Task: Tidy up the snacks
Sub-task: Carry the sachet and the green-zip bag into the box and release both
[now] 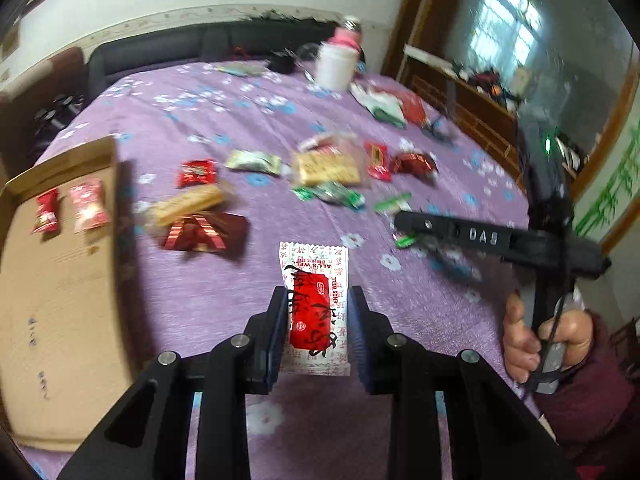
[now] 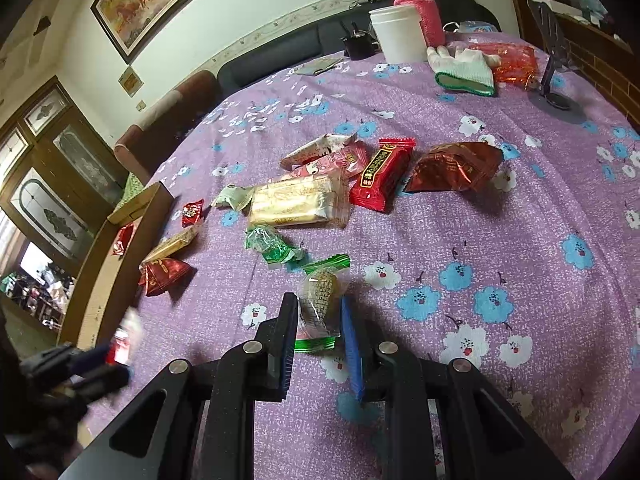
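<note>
My left gripper (image 1: 318, 300) is shut on a red-and-white snack packet (image 1: 316, 304), held lifted above the purple cloth. My right gripper (image 2: 319, 304) is shut on a clear candy with green wrapper ends (image 2: 320, 300), low over the cloth. Loose snacks lie mid-table: a golden wafer pack (image 2: 298, 202), a red bar (image 2: 380, 174), a dark red pouch (image 2: 452, 168), a green candy (image 2: 272, 246). A cardboard tray (image 1: 52, 300) on the left holds two red packets (image 1: 68, 210). The right gripper (image 1: 404, 222) also shows in the left wrist view, and the left gripper (image 2: 112, 350) appears blurred at the right wrist view's lower left.
At the far edge of the table (image 2: 520, 280) stand a white cup (image 2: 398, 34) and a pink-sleeved bottle (image 2: 418, 16), with a white glove (image 2: 464, 68), a red bag (image 2: 514, 62) and a phone stand (image 2: 554, 60). A person's hand (image 1: 536, 340) grips the right tool. A dark sofa lies behind.
</note>
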Action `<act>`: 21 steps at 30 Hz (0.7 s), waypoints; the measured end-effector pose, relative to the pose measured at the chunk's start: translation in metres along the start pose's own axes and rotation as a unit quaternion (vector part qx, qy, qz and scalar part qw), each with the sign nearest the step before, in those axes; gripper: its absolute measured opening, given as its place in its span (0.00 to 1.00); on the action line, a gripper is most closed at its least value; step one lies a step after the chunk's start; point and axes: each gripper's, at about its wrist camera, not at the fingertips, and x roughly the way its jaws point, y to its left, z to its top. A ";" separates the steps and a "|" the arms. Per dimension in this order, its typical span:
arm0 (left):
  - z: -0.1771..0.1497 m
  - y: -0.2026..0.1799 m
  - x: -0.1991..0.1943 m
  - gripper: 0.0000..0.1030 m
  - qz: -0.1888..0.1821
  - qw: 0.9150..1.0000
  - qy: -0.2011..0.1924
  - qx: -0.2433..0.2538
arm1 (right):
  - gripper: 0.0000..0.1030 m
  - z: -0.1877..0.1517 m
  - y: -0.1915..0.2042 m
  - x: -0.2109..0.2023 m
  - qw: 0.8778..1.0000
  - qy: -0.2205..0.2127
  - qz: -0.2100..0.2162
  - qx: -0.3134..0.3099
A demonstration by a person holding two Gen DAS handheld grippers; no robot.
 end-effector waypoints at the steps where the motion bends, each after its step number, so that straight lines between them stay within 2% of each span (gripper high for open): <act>1: -0.001 0.008 -0.008 0.28 0.002 1.000 -0.008 -0.011 | 0.22 0.000 0.001 -0.001 1.000 -0.001 -0.001 -0.001; 5: -0.004 0.037 -0.035 0.28 0.011 0.999 -0.030 -0.041 | 0.23 -0.002 0.011 -0.009 1.000 0.001 -0.003 -0.006; 9: -0.006 0.075 -0.060 0.28 0.033 0.995 -0.052 -0.072 | 0.23 0.002 0.038 -0.021 0.999 -0.001 0.002 -0.033; 13: -0.003 0.126 -0.077 0.28 0.066 0.990 -0.060 -0.110 | 0.23 0.012 0.083 -0.022 0.997 0.003 0.015 -0.077; 18: 0.011 0.181 -0.080 0.28 0.104 0.984 -0.054 -0.134 | 0.23 0.024 0.144 0.000 0.991 0.026 0.047 -0.120; 21: 0.025 0.215 -0.073 0.28 0.105 0.980 -0.044 -0.161 | 0.23 0.027 0.188 0.022 0.985 0.045 0.068 -0.149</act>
